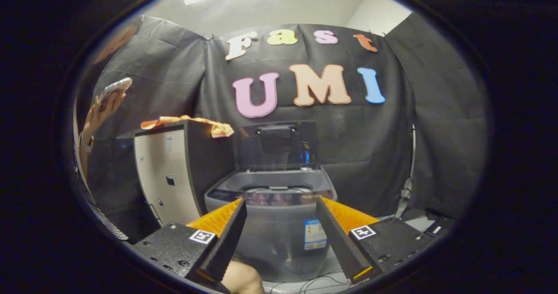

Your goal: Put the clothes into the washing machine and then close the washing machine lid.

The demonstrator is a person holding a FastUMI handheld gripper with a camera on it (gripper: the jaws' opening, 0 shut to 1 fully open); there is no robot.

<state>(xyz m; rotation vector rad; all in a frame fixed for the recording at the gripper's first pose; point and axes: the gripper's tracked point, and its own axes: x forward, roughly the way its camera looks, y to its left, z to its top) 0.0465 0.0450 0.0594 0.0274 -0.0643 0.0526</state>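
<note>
Hand-held gripper point(281, 235) open and empty, facing the washing machine point(272, 215), lid point(277, 145) up. Step 1 pending: fetch the orange cloth point(187, 123) on the cabinet point(168, 172) at 10 o'clock.

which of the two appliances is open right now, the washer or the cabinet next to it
The grey washing machine, just beyond the open gripper: its lid stands upright. The cabinet beside it is shut, orange cloth on top.
</note>
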